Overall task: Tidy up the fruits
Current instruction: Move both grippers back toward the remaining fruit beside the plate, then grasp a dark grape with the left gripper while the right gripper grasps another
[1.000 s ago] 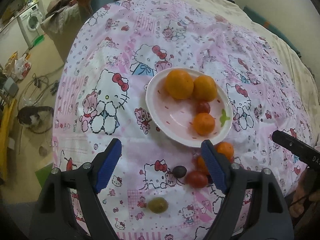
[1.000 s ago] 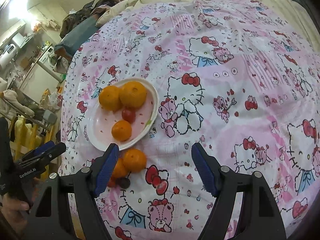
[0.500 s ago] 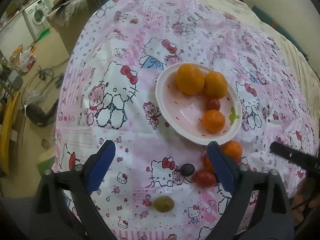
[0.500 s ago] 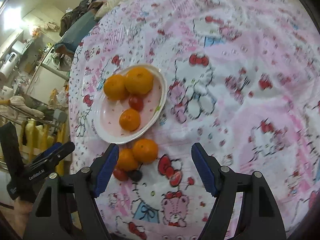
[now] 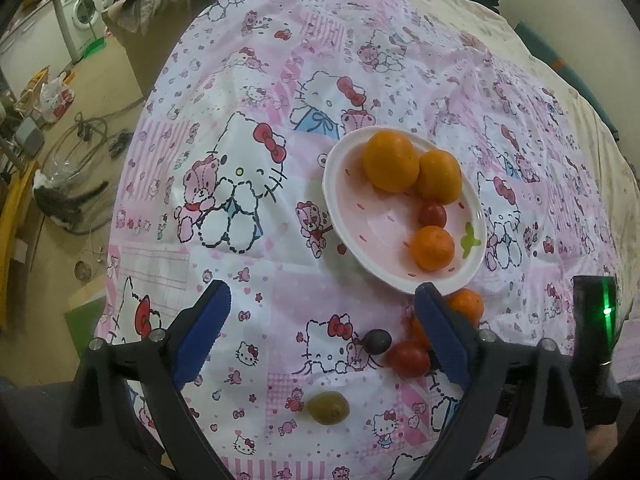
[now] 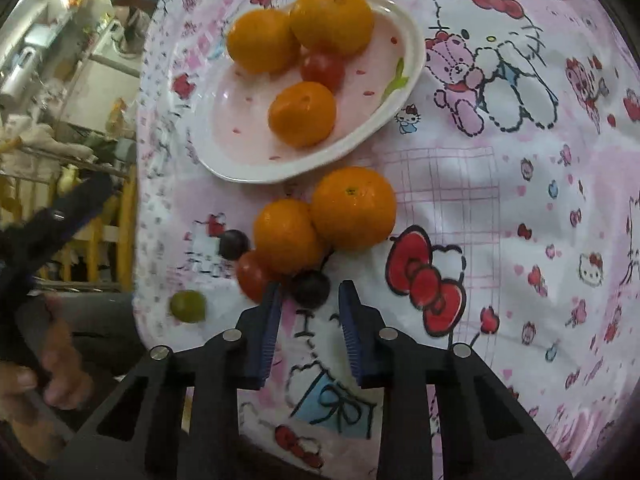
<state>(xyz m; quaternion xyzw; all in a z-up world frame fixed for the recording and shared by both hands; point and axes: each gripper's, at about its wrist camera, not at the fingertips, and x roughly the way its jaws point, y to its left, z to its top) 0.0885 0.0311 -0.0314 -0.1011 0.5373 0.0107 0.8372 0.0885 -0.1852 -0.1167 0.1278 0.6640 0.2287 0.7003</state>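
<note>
A pink plate holds three oranges and a red tomato. Beside it on the cloth lie two oranges, a red tomato, two dark grapes and a green grape. My right gripper is narrowed around the nearer dark grape, its jaws a little apart from it. My left gripper is wide open and empty above the cloth, left of the loose fruit.
A Hello Kitty cloth covers the bed. The floor at left holds a washing machine, cables and bags. The right gripper's body shows at the right edge of the left wrist view.
My right gripper has dropped toward the loose fruit and narrowed its jaws around a dark grape. My left gripper has shifted slightly and stays wide open.
</note>
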